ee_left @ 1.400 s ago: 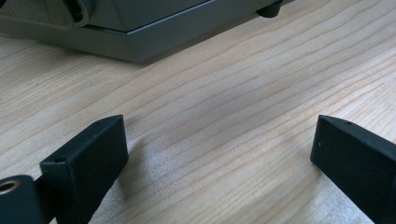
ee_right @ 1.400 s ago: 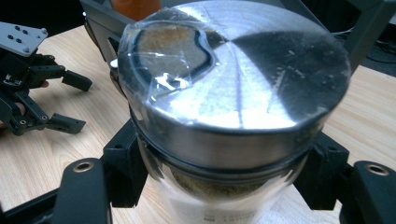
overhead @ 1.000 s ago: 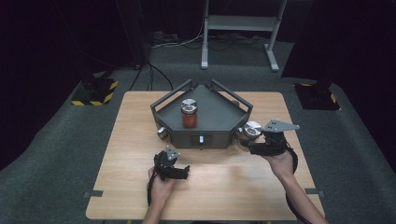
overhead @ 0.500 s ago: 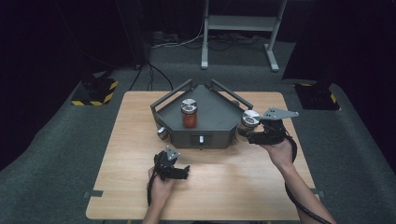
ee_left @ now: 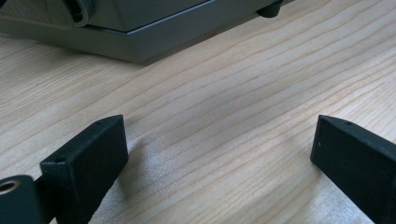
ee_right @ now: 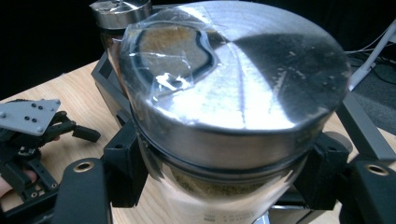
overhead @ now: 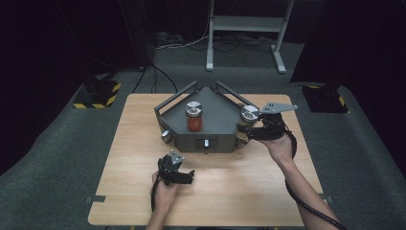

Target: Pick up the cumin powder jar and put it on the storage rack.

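A grey three-cornered tray (overhead: pixel 218 112) stands on the wooden table. Inside it is a jar (overhead: pixel 194 117) of red contents under a silver lid. My right gripper (overhead: pixel 249 129) is shut on a second silver-lidded jar (overhead: pixel 249 115) and holds it off the table at the tray's right corner. In the right gripper view this held jar (ee_right: pixel 233 107) shows brownish powder and a scrap of clear tape on its lid, with the jaws of my right gripper (ee_right: pixel 224 177) pressed to both sides. My left gripper (overhead: pixel 182 173) rests open on the wood before the tray, and nothing lies between the jaws of my left gripper (ee_left: pixel 219 154).
The tray's front wall (ee_left: pixel 140 37) lies just ahead of the left jaws. The right gripper view also shows the red jar (ee_right: pixel 119 14) and the left gripper (ee_right: pixel 70 130) farther off. Bare wood surrounds the tray. A white stand's legs (overhead: pixel 244 43) are on the floor behind the table.
My right gripper has risen with the jar and moved away from the person, toward the tray's right corner. The left gripper has stayed where it was.
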`<state>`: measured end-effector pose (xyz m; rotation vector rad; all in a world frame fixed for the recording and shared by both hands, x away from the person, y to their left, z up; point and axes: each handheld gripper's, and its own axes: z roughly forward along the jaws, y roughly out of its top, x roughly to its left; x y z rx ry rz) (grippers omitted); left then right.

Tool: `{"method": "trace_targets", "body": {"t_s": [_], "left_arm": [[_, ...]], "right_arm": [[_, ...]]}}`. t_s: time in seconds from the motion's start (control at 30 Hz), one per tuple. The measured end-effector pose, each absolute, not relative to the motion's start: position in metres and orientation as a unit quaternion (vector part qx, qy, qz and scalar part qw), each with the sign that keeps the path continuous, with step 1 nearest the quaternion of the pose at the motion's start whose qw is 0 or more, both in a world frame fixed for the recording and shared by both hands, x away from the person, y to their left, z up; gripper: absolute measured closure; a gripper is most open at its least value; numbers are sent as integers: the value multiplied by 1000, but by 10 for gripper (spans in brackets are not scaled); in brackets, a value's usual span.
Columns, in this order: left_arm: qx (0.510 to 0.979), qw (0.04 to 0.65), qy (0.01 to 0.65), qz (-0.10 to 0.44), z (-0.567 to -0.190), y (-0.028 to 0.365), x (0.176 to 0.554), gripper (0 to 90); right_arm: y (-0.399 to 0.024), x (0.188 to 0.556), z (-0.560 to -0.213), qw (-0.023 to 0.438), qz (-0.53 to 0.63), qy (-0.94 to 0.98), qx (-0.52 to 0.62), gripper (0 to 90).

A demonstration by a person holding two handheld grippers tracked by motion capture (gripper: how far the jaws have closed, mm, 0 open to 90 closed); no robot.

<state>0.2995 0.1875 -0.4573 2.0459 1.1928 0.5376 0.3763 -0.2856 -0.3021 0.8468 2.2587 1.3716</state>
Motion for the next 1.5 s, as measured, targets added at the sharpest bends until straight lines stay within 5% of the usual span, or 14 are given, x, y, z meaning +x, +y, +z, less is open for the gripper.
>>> {"method": "trace_targets", "body": {"t_s": [1.5], "left_arm": [[789, 350, 460, 208, -458, 187, 299, 40]], "right_arm": [[-219, 419, -315, 191, 443, 813, 327, 312]]}}
